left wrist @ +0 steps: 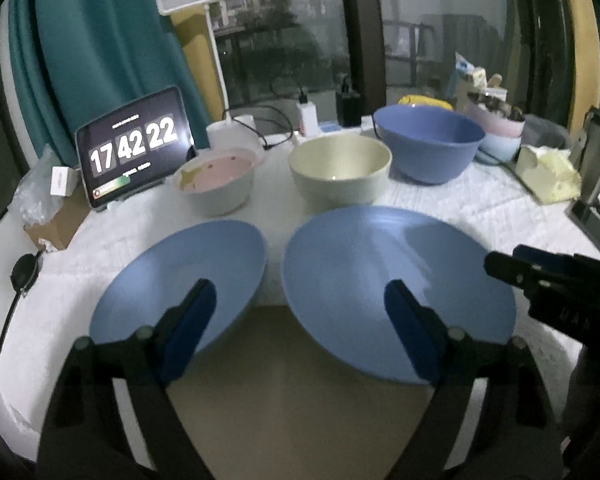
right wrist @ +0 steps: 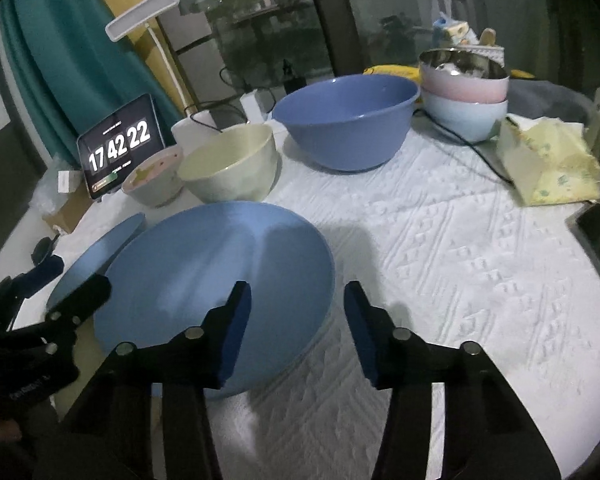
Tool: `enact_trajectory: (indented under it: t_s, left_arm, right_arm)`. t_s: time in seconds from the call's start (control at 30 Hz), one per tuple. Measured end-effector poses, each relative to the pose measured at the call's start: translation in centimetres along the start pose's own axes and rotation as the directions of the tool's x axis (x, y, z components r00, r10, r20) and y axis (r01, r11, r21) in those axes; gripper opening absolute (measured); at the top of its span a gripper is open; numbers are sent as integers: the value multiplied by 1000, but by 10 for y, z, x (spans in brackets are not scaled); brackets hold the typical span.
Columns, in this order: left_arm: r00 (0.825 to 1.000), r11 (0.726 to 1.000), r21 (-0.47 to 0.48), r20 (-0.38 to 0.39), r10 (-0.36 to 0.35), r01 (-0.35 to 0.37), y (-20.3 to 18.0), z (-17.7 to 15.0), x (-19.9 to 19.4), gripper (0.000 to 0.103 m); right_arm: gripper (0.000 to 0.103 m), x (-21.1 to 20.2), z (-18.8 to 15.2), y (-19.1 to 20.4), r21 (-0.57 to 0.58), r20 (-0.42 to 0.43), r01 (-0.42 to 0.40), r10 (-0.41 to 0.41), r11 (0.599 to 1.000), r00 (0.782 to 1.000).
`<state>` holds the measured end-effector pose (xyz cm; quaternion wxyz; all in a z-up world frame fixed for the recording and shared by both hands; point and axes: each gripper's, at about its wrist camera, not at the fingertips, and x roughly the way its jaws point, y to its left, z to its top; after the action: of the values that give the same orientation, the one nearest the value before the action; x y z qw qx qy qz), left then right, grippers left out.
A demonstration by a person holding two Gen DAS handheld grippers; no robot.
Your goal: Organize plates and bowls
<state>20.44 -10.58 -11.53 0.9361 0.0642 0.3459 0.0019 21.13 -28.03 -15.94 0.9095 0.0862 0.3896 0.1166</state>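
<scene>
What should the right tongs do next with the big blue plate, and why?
Probably slide a little forward and close on the rim. The right tongs stand open astride the near edge of the large round blue plate, which lies flat on the white quilted tablecloth, ungripped, beside a second blue plate.

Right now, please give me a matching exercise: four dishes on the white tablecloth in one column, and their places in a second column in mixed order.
Column one:
1. large dark blue plastic bowl
2. cream round bowl
3. small bowl with pink inside
4. larger flat blue round plate

Column two:
A. next to the clock tablet
B. nearest the camera, at the table edge
C. between the other two single bowls
D. beside the stacked pink and pale blue bowls

Pairs: 1-D, 2-C, 3-A, 4-B
</scene>
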Motion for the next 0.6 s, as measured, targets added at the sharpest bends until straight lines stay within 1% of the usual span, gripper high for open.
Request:
enact_trajectory:
  t_s: [0.07,0.1,0.17,0.23,0.33,0.37,0.4,0.43,0.47,0.6]
  left_arm:
    - [1000,1000,9,-15,6,-5,-2,1,5,79]
    - [1000,1000,8,-26,5,-5,-2,0,7,73]
    - [999,1000,5,-48,5,-4,-2,-1,13,68]
    - [997,1000,5,-72,2,-2,-3,-2,19,60]
    - [994,1000,2,-109,-8,8,-4,-5,27,54]
    - [993,1000,1,-121,-14,14,-5,-6,29,52]
    - [991,1000,1,-130,-20,20,-6,-7,31,49]
    - [990,1000,1,-136,-26,26,-8,-8,31,47]
    - [991,1000,4,-134,-16,16,-9,-8,31,46]
    - [991,1000,8,-129,-24,25,-14,-5,29,46]
  right_arm:
    - [46,5,1,-2,7,-9,-6,6,1000,1000]
    - [46,7,1,-2,10,-13,-7,7,1000,1000]
    - [45,13,1,-3,15,-27,-14,15,1000,1000]
    - [44,19,1,-4,17,-44,-19,20,1000,999]
    - [39,26,1,-6,27,-65,-25,27,999,998]
    - [36,27,1,-6,29,-68,-25,27,999,997]
    - [32,29,2,-8,32,-71,-23,25,999,997]
    - [29,29,2,-9,34,-71,-22,24,999,997]
    - [25,29,3,-10,35,-71,-18,21,999,997]
    - [22,29,5,-14,33,-65,-9,11,999,998]
